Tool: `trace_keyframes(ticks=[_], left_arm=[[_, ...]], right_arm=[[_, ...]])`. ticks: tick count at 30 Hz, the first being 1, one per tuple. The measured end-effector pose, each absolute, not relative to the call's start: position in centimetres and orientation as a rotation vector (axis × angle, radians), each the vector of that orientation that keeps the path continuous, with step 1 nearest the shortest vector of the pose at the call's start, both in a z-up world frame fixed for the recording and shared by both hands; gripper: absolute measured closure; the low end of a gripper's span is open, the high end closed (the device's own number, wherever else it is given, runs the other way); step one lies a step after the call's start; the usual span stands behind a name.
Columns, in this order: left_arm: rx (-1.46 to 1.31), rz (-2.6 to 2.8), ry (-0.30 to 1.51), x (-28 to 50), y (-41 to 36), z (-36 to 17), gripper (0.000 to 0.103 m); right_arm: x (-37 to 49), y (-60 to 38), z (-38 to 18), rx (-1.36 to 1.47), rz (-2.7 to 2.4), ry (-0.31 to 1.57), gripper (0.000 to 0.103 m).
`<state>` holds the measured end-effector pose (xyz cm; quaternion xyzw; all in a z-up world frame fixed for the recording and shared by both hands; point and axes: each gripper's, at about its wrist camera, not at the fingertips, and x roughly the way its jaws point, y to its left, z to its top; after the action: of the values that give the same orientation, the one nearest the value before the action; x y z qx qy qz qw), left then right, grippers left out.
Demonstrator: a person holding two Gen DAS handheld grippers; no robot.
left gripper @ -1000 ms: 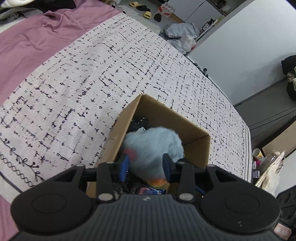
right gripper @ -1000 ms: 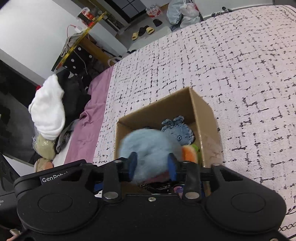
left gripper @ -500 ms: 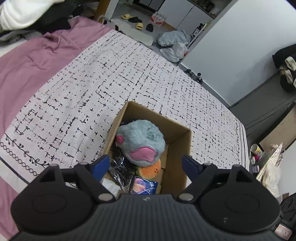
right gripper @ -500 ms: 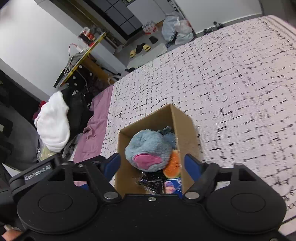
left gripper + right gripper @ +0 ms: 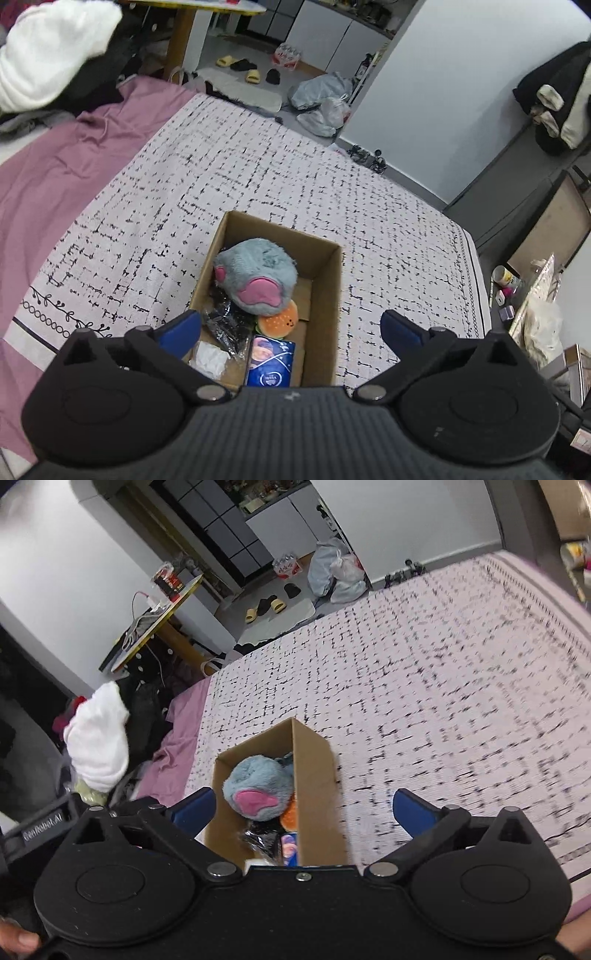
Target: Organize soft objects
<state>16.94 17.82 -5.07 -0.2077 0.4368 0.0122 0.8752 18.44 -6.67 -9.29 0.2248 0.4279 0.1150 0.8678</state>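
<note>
An open cardboard box (image 5: pixel 325 288) (image 5: pixel 317 775) sits on the checked bedspread. Inside lies a fluffy grey-blue plush with pink patches (image 5: pixel 255 273) (image 5: pixel 258 782), resting free. Below it are an orange burger-shaped plush (image 5: pixel 279 322), a crinkled black plastic bag (image 5: pixel 225 325), a blue packet (image 5: pixel 271 360) and a white tissue wad (image 5: pixel 208 360). My left gripper (image 5: pixel 291 328) hovers above the box's near end, its jaws opening wide with nothing between them. My right gripper (image 5: pixel 303 808) also hangs above the box, jaws opening wide and holding nothing.
The black-and-white checked bedspread (image 5: pixel 258 166) spreads all round the box, with a mauve sheet (image 5: pixel 55 177) to the left. A white garment pile (image 5: pixel 48 55) lies beyond it. Plastic bags (image 5: pixel 321 99) and slippers (image 5: pixel 240 68) are on the floor past the bed.
Both grippers were shut on the grey-blue plush over the box; they let it go into the box, spread wide and pulled up and back.
</note>
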Motion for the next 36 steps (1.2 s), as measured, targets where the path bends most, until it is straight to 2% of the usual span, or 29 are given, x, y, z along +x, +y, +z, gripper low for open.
trace_keyframes(ticks=[14,36], left_arm=[[-0.299,0.005,0.802,12.0,15.3,0.1,0.000],[-0.085,0.025,0.750,4.8,12.7,1.7,0.000]], right_arm=[[13.7,-7.7,-3.1,0.275,0.221,0.834,0.000],[6.7,-8.9,0.4,0.196,0.187,0.739,0.000]])
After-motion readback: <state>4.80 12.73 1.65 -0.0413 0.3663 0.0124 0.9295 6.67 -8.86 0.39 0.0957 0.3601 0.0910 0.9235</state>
